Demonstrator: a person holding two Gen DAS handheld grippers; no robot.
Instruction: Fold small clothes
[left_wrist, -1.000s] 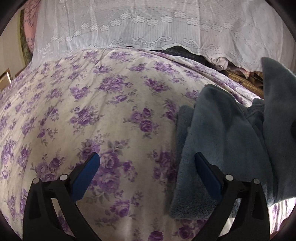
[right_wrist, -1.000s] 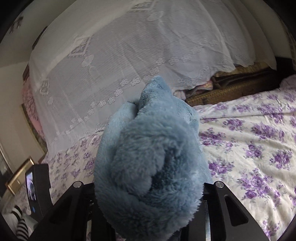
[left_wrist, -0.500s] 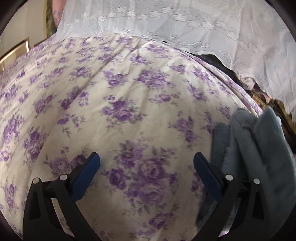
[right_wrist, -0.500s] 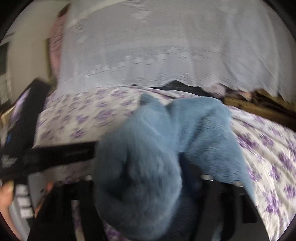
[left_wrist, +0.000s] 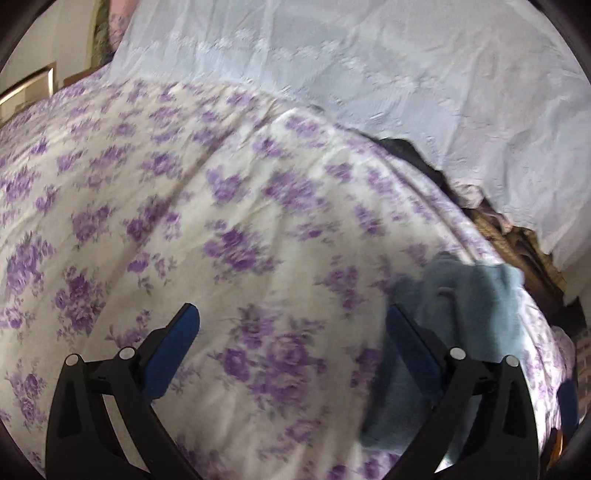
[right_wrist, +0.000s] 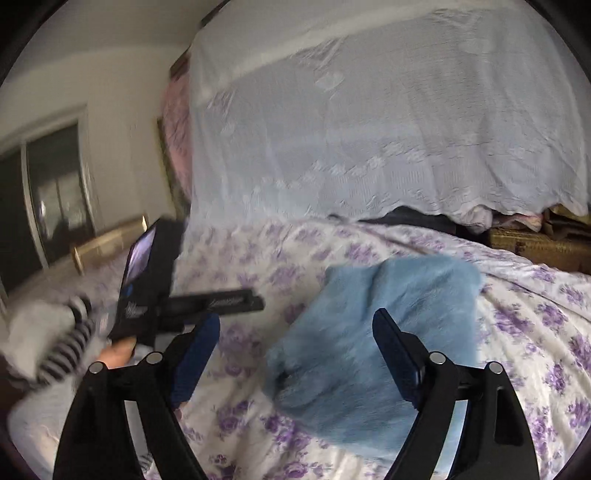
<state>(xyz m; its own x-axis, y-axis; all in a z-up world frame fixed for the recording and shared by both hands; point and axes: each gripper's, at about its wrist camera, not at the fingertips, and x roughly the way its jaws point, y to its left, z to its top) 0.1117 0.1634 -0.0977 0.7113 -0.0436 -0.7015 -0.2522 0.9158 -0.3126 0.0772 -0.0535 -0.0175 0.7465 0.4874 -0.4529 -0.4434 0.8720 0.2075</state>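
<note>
Two grippers are seen, each from its own wrist camera. The right gripper (right_wrist: 295, 334) is held above the bed with its blue-padded jaws apart and closing; nothing is pressed between them, though the fluffy blue garment (right_wrist: 373, 339) lies on the bedspread below and beyond them, seen through the gap. The left gripper (left_wrist: 291, 325) is spread wide with nothing in its jaws, over bare purple-flowered bedspread (left_wrist: 229, 229). In the left view the same garment (left_wrist: 469, 306) is found just behind the right-hand finger, near the bed's far edge. To the left in the right view, a hand (right_wrist: 118, 352) in a striped sleeve (right_wrist: 68, 350) is seen holding the other gripper's black body. A white lace cloth (right_wrist: 369, 129) is draped behind the bed.
</note>
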